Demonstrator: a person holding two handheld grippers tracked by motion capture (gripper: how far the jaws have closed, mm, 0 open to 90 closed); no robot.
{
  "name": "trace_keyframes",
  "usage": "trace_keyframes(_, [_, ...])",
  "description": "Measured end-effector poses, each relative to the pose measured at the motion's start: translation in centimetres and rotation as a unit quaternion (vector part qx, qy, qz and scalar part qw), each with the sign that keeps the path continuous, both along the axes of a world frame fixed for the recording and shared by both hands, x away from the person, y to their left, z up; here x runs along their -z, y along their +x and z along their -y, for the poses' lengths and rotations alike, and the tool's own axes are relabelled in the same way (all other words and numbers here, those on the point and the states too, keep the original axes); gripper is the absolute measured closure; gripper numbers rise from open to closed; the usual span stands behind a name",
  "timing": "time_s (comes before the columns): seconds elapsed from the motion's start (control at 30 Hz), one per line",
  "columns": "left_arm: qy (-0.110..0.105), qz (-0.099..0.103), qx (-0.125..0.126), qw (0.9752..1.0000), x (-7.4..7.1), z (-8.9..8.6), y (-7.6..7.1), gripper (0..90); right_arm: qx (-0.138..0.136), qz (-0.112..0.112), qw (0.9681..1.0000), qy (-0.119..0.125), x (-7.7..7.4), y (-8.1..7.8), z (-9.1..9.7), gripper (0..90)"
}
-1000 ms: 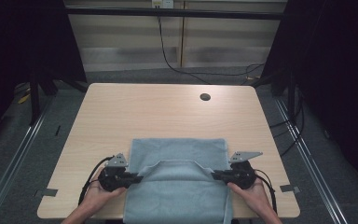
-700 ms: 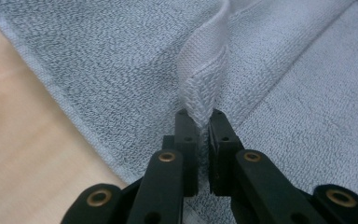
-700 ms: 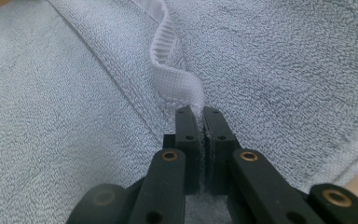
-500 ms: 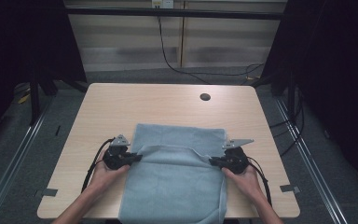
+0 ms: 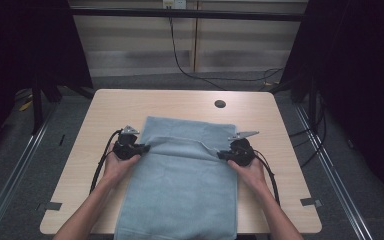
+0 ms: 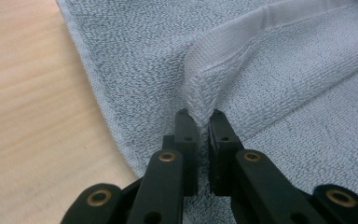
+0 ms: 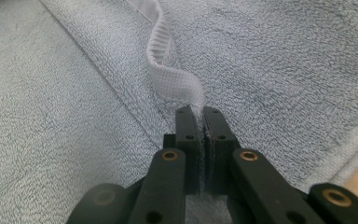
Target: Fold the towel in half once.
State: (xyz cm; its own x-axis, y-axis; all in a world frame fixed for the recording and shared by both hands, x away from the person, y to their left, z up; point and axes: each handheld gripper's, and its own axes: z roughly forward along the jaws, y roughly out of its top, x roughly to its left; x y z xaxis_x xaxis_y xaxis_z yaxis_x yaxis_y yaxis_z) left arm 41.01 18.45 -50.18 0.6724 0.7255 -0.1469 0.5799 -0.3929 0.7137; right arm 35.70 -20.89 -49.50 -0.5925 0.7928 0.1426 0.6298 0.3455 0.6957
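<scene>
A grey-blue towel [image 5: 182,185] lies on the wooden table [image 5: 180,105] and hangs over its near edge. Its folded-over top layer ends in a pale hem [image 5: 180,141] that runs across between my two grippers. My left gripper [image 5: 142,148] is shut on the hem's left corner [image 6: 200,100], pinched between the black jaws. At the towel's right side my right gripper [image 5: 221,154] is shut on the other corner of the hem [image 7: 179,91]. More towel [image 5: 190,127] lies flat beyond the hem, toward the far side.
A dark round hole [image 5: 220,104] sits in the table near its far edge, right of centre. Bare wood [image 5: 95,145] shows left of the towel and bare wood [image 5: 275,150] right of it. Cables trail from both grippers toward the near edge. Dark floor and metal rails surround the table.
Both grippers have carried the hem away from the near edge toward the far side. The folded-over layer now covers more of the towel, and the strip beyond the hem is narrower.
</scene>
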Motion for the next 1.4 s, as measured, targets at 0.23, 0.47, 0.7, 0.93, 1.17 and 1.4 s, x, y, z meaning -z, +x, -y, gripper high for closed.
trace_keyframes(0.23, [-0.011,0.006,-0.019,0.9997,0.3,0.2,2.0,84.6,0.019,-0.004,0.9998,0.000,0.0,2.7,0.1,86.9])
trace_keyframes(0.47, [-0.019,0.011,-0.032,0.9992,0.6,0.1,2.7,84.6,0.063,-0.002,0.9979,0.013,0.5,5.8,0.4,86.8])
trace_keyframes(0.7, [-0.024,0.004,-0.043,0.9988,0.6,-0.3,3.4,84.6,0.084,0.007,0.9964,-0.014,0.3,7.7,-0.9,86.8])
trace_keyframes(0.93, [-0.049,0.006,-0.042,0.9979,0.3,-0.9,2.6,84.6,0.071,0.023,0.9972,0.005,-0.6,6.8,-0.3,86.7])
trace_keyframes(1.17, [-0.092,0.056,-0.017,0.9940,-4.5,-1.9,0.8,84.5,0.057,0.099,0.9909,0.071,-6.5,4.8,1.1,86.7])
trace_keyframes(1.4, [-0.122,0.122,0.012,0.9850,-11.2,-2.2,-1.6,84.5,0.053,0.148,0.9821,0.103,-11.6,3.0,2.3,86.7])
